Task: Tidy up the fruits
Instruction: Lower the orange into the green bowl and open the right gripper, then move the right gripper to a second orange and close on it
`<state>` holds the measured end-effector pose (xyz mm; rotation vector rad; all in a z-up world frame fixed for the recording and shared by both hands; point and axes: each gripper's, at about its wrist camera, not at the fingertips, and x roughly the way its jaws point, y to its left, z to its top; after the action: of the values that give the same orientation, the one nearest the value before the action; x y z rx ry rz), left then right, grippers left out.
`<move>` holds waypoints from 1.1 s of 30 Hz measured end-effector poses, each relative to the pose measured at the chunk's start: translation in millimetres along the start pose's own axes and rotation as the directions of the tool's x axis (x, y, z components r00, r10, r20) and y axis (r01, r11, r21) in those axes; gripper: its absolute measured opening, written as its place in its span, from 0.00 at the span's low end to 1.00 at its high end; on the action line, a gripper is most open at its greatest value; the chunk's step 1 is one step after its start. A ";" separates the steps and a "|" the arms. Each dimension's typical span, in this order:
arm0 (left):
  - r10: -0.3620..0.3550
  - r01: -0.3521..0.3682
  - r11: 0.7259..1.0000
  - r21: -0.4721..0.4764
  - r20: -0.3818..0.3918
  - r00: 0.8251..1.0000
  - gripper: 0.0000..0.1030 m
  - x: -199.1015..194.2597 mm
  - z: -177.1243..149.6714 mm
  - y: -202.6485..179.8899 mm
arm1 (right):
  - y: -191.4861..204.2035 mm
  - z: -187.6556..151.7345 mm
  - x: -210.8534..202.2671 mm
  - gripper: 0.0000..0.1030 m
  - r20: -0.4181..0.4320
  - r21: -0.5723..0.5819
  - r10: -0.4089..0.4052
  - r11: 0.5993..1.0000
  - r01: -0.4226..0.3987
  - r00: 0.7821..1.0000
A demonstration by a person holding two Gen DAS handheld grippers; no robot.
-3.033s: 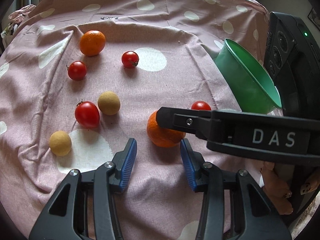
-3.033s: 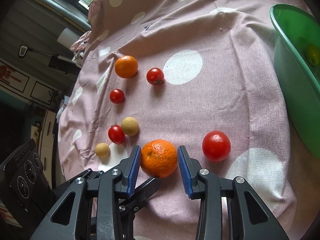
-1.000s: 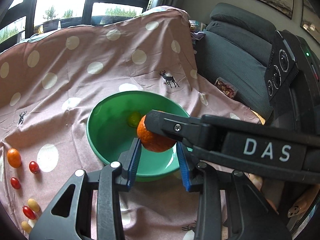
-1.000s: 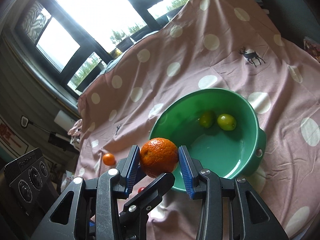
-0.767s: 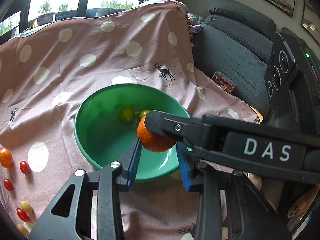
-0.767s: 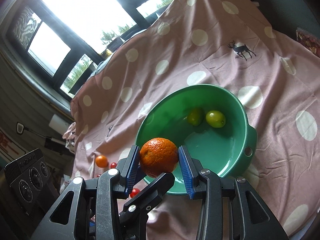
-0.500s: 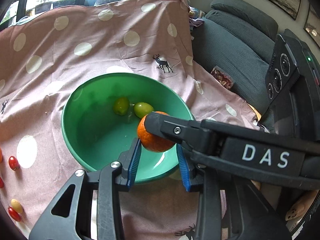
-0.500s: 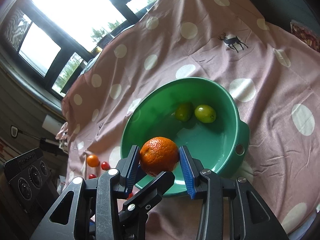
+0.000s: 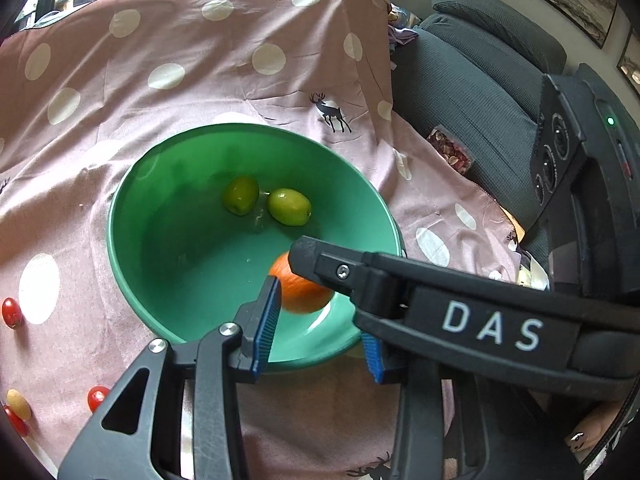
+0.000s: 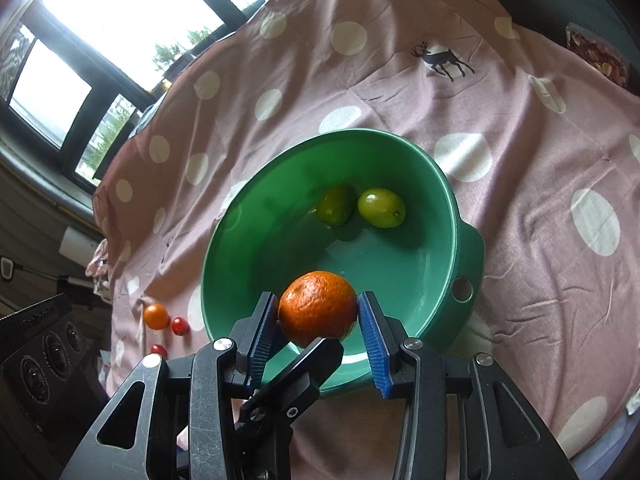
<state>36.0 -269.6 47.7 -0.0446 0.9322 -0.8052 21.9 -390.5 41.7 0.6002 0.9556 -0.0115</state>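
1. Grip status, right: the right black two-finger gripper with blue ribbed pads (image 10: 318, 320) is pinching a round orange mandarin (image 10: 318, 307) between its pads, one pad on each side of the fruit.
2. Mandarin position: it is held in the air above the near inner wall of the round green plastic bowl (image 10: 224, 248), clear of the bowl floor.
3. Grip status, left: the left black two-finger gripper (image 9: 320, 324) is spread, nothing between its pads. In the left wrist view the right gripper's finger crosses in front of it, with the mandarin (image 9: 298, 294) just past the left pad.
4. Bowl contents: two smooth green oval fruits (image 10: 380, 208) lie side by side, close to touching, at the far side of the bowl floor.
5. Support: the bowl (image 9: 120, 216) sits on a pink cloth with white dots (image 9: 120, 92).
6. Loose fruit: a small orange fruit (image 10: 156, 316) and red cherry tomatoes (image 10: 180, 325) lie on the cloth near its left edge, well apart from the bowl.
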 end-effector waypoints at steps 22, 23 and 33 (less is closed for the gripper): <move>0.271 -0.219 0.951 -0.217 0.254 0.928 0.94 -152.9 -38.4 74.3 | 53.5 -11.7 -25.2 0.72 0.199 -0.137 -0.007 0.990 0.035 0.980; 0.296 -0.237 0.942 -0.236 0.258 0.920 0.94 -160.0 -43.5 80.6 | 57.6 -12.9 -24.3 0.72 0.201 -0.148 -0.003 0.988 0.034 0.980; 0.475 -0.337 0.824 -0.456 0.230 0.850 0.99 -211.9 -91.1 152.5 | 96.7 -32.0 -14.3 0.73 0.200 -0.280 0.026 0.960 0.032 0.980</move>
<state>-9.7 0.7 83.7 -0.3191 0.7284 -0.1771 14.8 -297.4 84.9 0.3264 0.7436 0.0594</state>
